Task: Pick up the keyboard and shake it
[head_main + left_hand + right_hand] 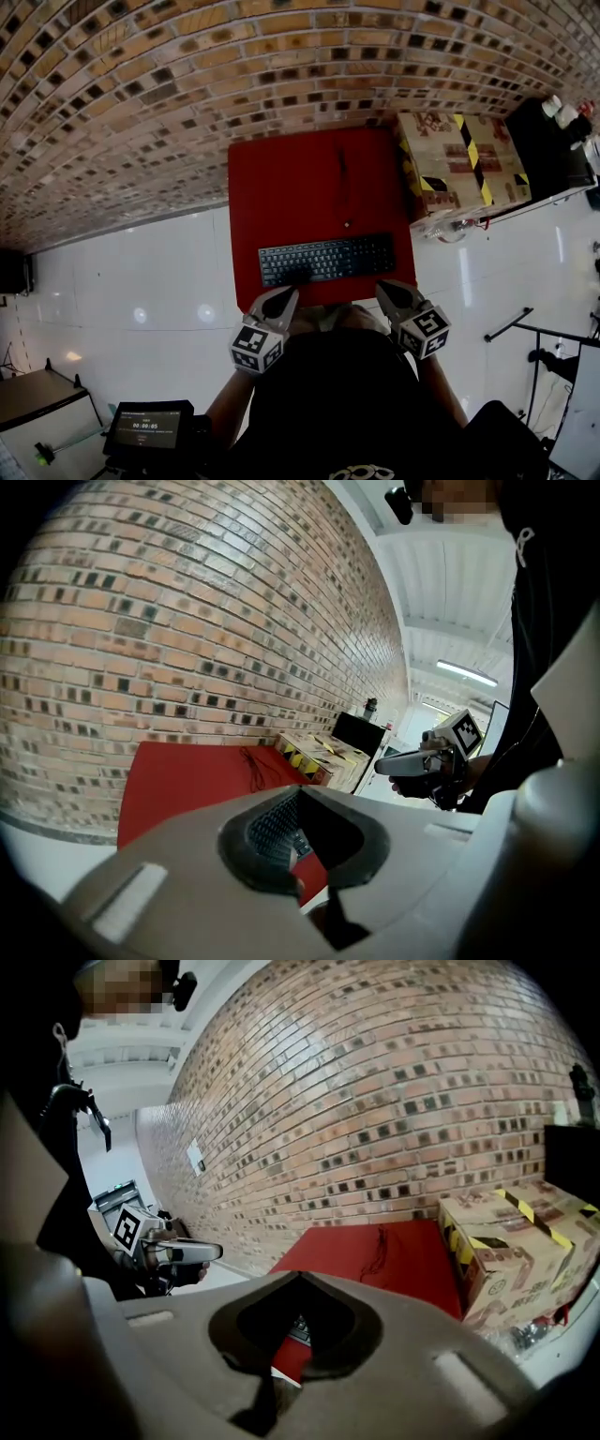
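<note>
A black keyboard (pixel 326 259) lies along the near edge of a red table (pixel 291 178), and its dark cable (pixel 343 187) runs away toward the wall. My left gripper (pixel 290 293) hovers shut and empty just short of the keyboard's left end. Opposite it, my right gripper (pixel 383 287) is also shut and empty, near the keyboard's right end. In the left gripper view the closed jaws fill the foreground, keyboard keys (pixel 275 823) show through their hollow, and the right gripper (pixel 386 764) floats beyond. The right gripper view glimpses the keyboard (pixel 302 1329) and the left gripper (pixel 211 1252).
A cardboard box (pixel 459 159) with yellow-black tape stands right of the table, with a black unit (pixel 544 141) beyond it. A brick wall (pixel 187 75) backs the table. White floor surrounds it. A small screen device (pixel 148 427) sits at the lower left, stands (pixel 544 337) at right.
</note>
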The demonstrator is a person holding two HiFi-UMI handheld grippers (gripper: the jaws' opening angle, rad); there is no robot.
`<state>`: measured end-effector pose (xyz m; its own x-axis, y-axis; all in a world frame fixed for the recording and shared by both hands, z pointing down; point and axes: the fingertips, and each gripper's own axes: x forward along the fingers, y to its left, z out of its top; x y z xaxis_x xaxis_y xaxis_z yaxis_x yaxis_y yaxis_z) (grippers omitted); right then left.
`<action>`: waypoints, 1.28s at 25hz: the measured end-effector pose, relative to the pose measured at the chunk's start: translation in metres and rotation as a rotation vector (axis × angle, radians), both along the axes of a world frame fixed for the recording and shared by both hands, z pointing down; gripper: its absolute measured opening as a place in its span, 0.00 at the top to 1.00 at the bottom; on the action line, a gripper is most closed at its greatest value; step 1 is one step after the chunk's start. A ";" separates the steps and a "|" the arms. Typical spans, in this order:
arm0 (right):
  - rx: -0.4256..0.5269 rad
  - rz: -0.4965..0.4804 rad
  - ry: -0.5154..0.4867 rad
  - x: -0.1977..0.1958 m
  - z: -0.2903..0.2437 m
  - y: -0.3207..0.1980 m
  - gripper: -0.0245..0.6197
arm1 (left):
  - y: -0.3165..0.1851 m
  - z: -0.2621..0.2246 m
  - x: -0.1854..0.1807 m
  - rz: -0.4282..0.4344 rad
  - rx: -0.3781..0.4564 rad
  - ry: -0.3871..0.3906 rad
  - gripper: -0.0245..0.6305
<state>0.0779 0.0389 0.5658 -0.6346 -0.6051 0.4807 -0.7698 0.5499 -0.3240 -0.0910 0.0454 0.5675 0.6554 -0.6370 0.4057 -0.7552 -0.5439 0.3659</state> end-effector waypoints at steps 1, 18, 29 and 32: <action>-0.003 -0.002 0.005 -0.004 0.001 0.001 0.97 | -0.002 0.001 -0.003 0.003 -0.003 0.005 0.94; -0.055 -0.021 0.025 0.024 0.020 -0.026 0.97 | -0.022 0.015 0.002 -0.064 -0.059 -0.013 0.94; -0.092 -0.058 0.032 0.034 0.038 -0.037 0.97 | -0.033 0.026 0.010 -0.072 -0.087 -0.048 0.94; -0.147 -0.076 0.044 0.039 0.058 -0.035 0.97 | -0.031 0.049 -0.001 -0.089 -0.143 -0.076 0.94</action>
